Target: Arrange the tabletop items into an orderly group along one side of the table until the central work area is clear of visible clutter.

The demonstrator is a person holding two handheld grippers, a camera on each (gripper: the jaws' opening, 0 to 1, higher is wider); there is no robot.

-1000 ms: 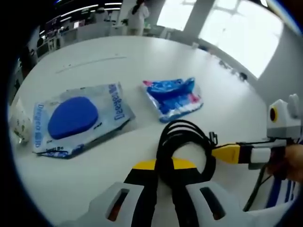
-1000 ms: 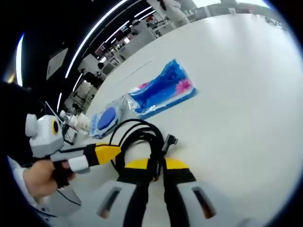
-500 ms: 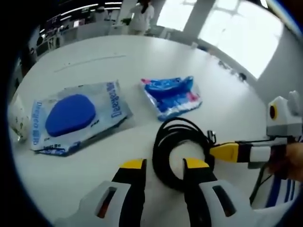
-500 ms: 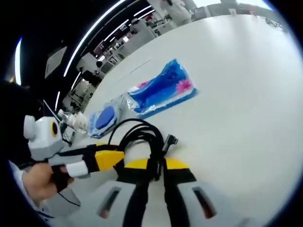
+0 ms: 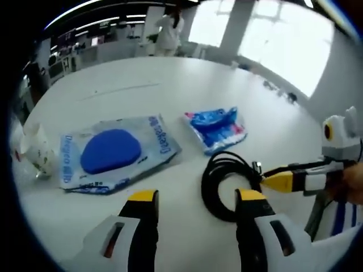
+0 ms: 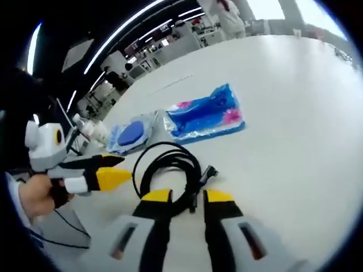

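Big white table (image 5: 170, 85) with everything sitting around the coiled black cable (image 5: 229, 181). Largest is the clear pouch with a blue pad inside (image 5: 113, 153), left of the cable. Just beyond the cable is a smaller blue packet (image 5: 215, 127). Left gripper (image 5: 195, 198) is spread wide, holding nothing, one tip near the coil. Right gripper (image 6: 187, 196) is partly open, jaws straddling the cable's strands.

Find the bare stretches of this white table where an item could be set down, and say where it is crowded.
Bare tabletop runs beyond the clear packet with a blue oval pad and the crumpled blue wrapper, towards the windows. It is crowded around the coiled black cable, between both grippers.
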